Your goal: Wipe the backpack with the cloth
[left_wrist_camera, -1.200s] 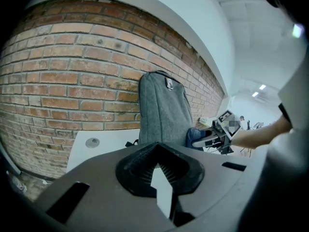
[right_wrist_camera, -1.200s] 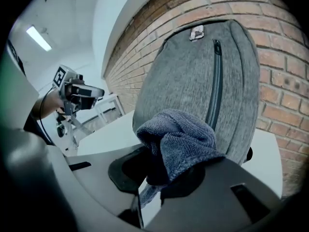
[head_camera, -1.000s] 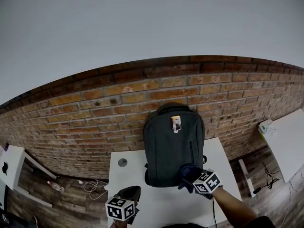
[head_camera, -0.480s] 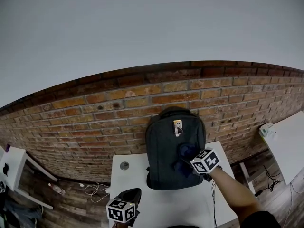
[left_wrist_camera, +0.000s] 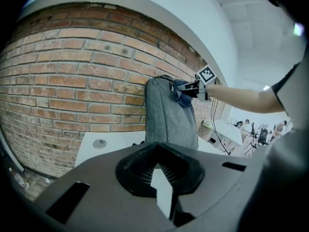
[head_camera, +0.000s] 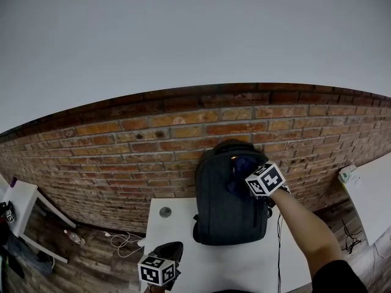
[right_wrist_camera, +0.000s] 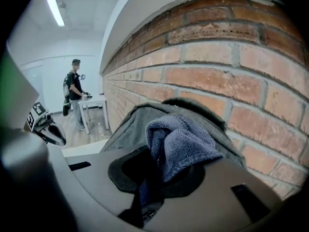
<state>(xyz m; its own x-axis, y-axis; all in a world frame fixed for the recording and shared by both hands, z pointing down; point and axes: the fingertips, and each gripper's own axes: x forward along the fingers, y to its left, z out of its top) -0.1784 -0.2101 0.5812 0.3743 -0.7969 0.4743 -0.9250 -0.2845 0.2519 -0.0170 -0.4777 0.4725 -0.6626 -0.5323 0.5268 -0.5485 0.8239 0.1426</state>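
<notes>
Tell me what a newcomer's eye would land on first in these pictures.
A dark grey backpack stands upright on a white table, its back against a red brick wall. The right gripper presses a bunched blue cloth, clamped in its fingers, against the top of the backpack. The left gripper hangs low near the table's front edge, holding nothing.

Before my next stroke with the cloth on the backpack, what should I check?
1. Cloth clamped in right hand-held gripper: ok.
2. Cloth against the backpack's upper front: ok.
3. Backpack standing upright at the brick wall: ok.
4. Left hand-held gripper steadying the backpack: not ok; it is shut, empty, low over the table's near edge.
5. Dirt left on the fabric: cannot tell.
</notes>
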